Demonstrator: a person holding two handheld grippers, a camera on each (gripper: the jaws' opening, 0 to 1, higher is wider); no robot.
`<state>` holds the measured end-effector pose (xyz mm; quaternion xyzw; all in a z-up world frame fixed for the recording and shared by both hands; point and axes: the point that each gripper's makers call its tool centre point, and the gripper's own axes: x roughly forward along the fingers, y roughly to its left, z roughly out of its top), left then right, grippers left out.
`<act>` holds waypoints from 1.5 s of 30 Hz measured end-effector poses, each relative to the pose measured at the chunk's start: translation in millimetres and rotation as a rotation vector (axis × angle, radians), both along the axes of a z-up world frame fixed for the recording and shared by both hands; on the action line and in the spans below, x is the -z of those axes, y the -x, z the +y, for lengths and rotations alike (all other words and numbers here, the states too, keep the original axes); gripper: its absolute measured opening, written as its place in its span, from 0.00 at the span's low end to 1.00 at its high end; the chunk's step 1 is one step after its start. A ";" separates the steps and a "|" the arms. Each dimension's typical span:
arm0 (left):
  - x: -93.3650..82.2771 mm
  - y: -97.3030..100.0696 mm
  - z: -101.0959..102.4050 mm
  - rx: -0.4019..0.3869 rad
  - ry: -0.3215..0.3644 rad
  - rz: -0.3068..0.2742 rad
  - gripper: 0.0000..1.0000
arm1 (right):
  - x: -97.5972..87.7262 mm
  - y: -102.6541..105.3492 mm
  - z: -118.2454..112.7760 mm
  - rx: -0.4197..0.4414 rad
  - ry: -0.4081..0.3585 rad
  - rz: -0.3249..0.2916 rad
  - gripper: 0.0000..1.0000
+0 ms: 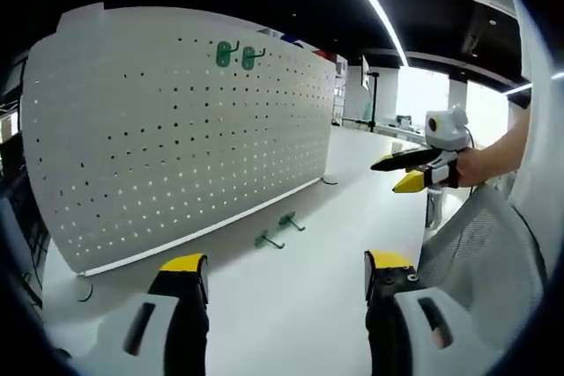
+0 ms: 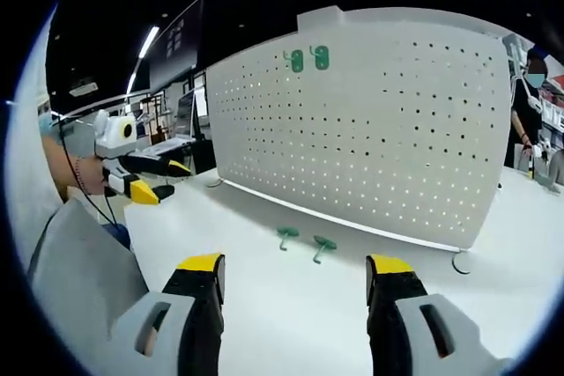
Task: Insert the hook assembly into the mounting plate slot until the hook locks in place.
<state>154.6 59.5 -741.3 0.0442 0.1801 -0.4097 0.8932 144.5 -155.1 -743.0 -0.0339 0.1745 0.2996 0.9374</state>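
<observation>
With both the left gripper (image 1: pixel 286 275) and the right gripper (image 2: pixel 295 279) spread apart and empty, the person does best to clamp one green hook (image 2: pixel 323 245) lying just before the pegboard (image 2: pixel 379 121) squarely by its stem.

The left gripper (image 1: pixel 286 275) points forward, its two yellow-tipped black jaws wide apart with nothing between them. The right gripper (image 2: pixel 295 277) is posed alike, jaws spread and empty. Each also appears in the other's view, held up in a person's hand (image 1: pixel 480 167), level, its jaws parted at the tips.
</observation>
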 end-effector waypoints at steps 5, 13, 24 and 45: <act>-1.9 -6.9 -7.2 0.037 -0.026 -0.014 0.75 | 0.6 0.1 0.0 -0.003 0.002 -0.001 0.63; 1.1 -18.1 -18.9 0.112 -0.080 -0.011 0.75 | 0.9 1.5 0.4 -0.002 0.004 0.007 0.63; 9.0 -35.7 -39.0 0.219 -0.197 -0.044 0.74 | 2.4 1.5 0.4 -0.003 0.003 0.015 0.62; 39.4 -48.9 -64.9 0.449 -0.399 -0.039 0.75 | 4.4 3.9 2.5 -0.011 0.001 0.027 0.62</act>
